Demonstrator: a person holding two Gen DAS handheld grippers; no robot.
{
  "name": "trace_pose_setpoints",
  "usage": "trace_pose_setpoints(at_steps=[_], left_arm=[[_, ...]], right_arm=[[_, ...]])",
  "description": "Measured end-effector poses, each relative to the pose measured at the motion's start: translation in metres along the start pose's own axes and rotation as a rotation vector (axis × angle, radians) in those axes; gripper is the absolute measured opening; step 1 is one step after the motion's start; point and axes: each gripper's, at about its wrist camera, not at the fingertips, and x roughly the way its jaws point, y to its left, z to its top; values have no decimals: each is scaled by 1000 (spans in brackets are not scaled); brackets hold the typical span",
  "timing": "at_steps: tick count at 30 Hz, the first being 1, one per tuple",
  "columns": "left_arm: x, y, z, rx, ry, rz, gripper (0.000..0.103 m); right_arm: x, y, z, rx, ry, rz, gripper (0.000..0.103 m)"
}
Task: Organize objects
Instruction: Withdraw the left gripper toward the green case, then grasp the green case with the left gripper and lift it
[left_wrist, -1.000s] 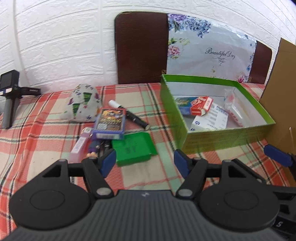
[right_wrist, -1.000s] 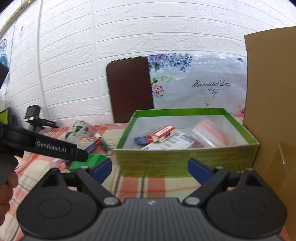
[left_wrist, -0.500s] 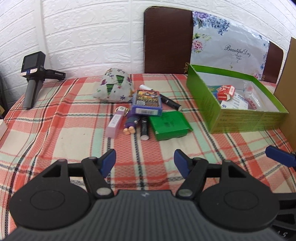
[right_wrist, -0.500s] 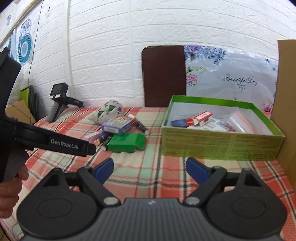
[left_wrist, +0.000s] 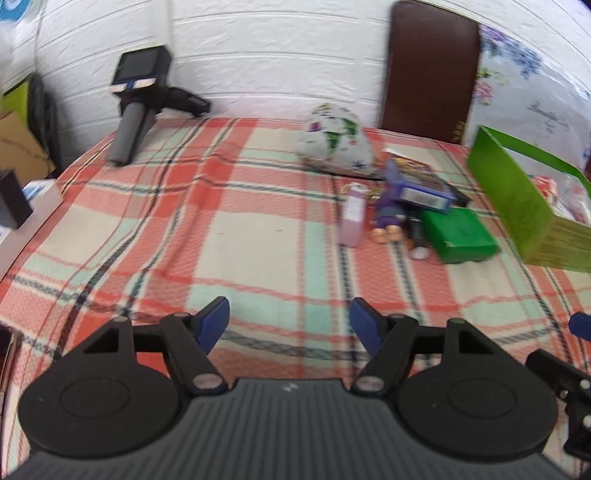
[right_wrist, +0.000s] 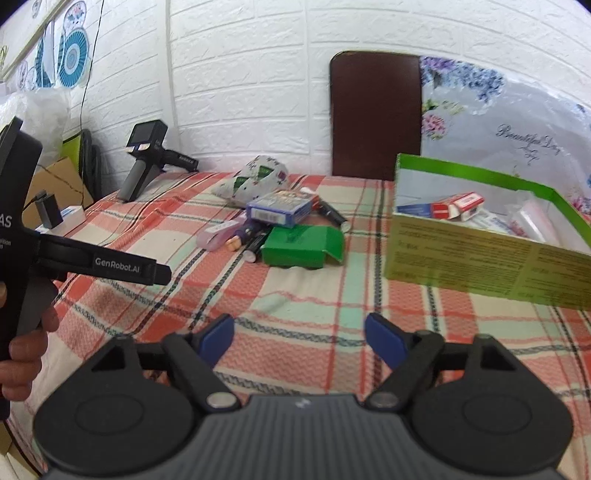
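A green open box (right_wrist: 480, 258) stands at the right of the plaid table and holds a red-and-white carton (right_wrist: 458, 205) and plastic bags. Left of it lies a cluster: a small green box (left_wrist: 458, 234) (right_wrist: 301, 245), a blue card box (left_wrist: 421, 184) (right_wrist: 279, 210), a pink tube (left_wrist: 352, 218), a purple doll (left_wrist: 388, 218), a black marker (right_wrist: 332, 214) and a floral pouch (left_wrist: 336, 144) (right_wrist: 255, 179). My left gripper (left_wrist: 288, 321) is open and empty, well short of the cluster. My right gripper (right_wrist: 299, 338) is open and empty above the cloth.
A black handheld camera on a grey grip (left_wrist: 138, 103) (right_wrist: 144, 158) stands at the table's back left. A brown chair back (right_wrist: 375, 114) and a floral bag (right_wrist: 509, 129) are behind the table. The left gripper's handle (right_wrist: 22, 236) fills the right wrist view's left edge.
Both grippers have pulled back and swung left, away from the green box. The cluster and box now sit farther off and to the right. Both stay open.
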Motion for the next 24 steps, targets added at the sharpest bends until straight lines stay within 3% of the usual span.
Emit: trace_pose_setpoints(at_steps=[1, 5, 9, 11, 13, 14, 15, 16, 20, 24], left_arm=[[2, 8, 0, -17, -3, 7, 73], [6, 29, 0, -81, -5, -2, 73], [6, 28, 0, -76, -15, -25, 74], [7, 25, -1, -59, -18, -23, 74], [6, 24, -1, -57, -15, -38, 74], [5, 24, 0, -61, -14, -53, 74], [3, 24, 1, -64, -14, -70, 74], [2, 24, 1, -65, -16, -87, 73], [-7, 15, 7, -69, -17, -167, 72], [-11, -3, 11, -90, 42, -351, 72]], right_arm=[[5, 3, 3, -11, 6, 8, 64], [28, 8, 18, -48, -5, -19, 63], [63, 0, 42, -14, -12, -40, 84], [81, -2, 51, 1, 4, -24, 87], [97, 0, 54, -3, 12, -34, 96], [104, 0, 55, -17, 16, -37, 96], [111, 1, 54, -35, 27, -41, 87], [115, 1, 52, -48, 42, -50, 71], [97, -1, 42, -68, 30, -51, 63], [56, 4, 12, -118, 29, -27, 63]])
